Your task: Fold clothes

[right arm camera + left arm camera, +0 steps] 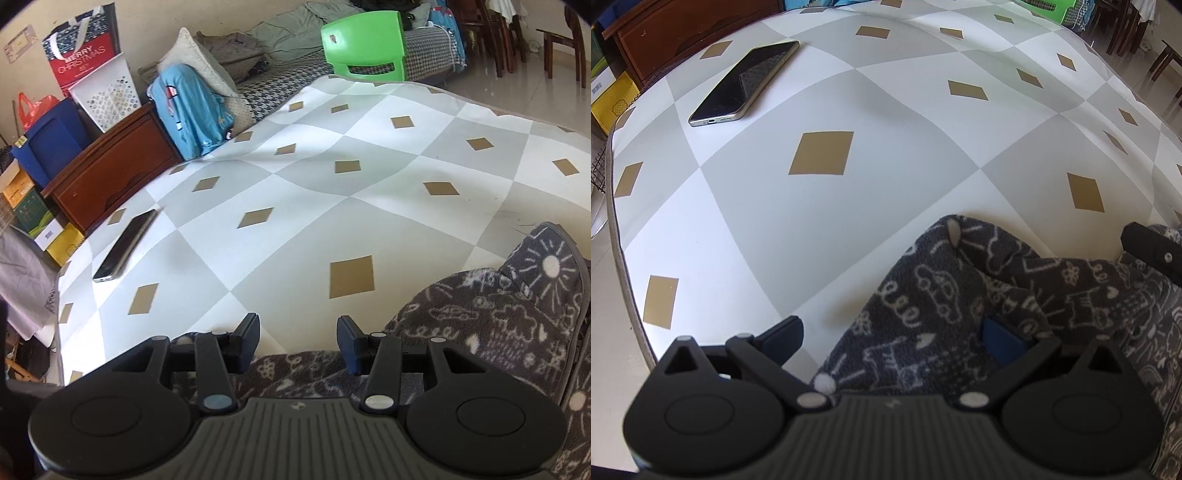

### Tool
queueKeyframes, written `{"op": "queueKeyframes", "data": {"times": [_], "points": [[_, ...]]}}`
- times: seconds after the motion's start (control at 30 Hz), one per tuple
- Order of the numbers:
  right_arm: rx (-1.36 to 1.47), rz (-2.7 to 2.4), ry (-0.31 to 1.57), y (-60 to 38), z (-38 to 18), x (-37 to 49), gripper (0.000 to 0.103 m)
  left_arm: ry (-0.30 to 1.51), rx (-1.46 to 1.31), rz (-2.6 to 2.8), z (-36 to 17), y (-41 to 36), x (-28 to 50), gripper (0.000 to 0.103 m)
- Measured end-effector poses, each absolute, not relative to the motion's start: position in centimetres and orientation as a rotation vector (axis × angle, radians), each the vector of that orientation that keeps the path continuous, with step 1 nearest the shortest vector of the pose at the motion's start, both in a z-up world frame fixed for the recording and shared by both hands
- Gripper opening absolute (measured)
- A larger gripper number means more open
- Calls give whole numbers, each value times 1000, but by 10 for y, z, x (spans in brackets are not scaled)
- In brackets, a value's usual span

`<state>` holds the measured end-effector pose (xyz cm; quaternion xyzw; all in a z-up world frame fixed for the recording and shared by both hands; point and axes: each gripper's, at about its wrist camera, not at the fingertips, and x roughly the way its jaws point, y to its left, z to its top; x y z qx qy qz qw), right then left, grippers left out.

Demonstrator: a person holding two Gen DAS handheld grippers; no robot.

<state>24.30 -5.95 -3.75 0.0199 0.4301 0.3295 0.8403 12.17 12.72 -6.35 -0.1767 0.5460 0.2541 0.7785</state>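
Observation:
A dark grey fleece garment (942, 295) with white doodle print lies bunched at the near edge of the table (812, 229). My left gripper (894, 338) stands wide open over it. Its right blue pad (1001, 339) is sunk into a fold, and its left finger (786, 336) is clear of the cloth over bare table. A black finger (1152, 251) of the other gripper rests on the garment at the right edge. In the right wrist view, my right gripper (299, 341) is open just above the garment (498, 321), with nothing pressed between its pads.
A phone (746, 81) (125, 245) lies face up at the far left of the checked tablecloth (295, 206). Beyond the table are a wooden cabinet (110, 173), a green plastic chair (364, 40) and a sofa with a blue garment (188, 110).

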Motion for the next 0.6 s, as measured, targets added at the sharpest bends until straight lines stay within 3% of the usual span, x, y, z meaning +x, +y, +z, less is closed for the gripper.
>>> {"op": "queueKeyframes", "data": {"times": [0.2,0.6], "points": [[140,515,1126,-69,-69,277,45,1191,-367,545,-67,125,121,103],[197,504,1104,-54,-75,293,50,1210,-353,568,-73,123,121,103]]}}
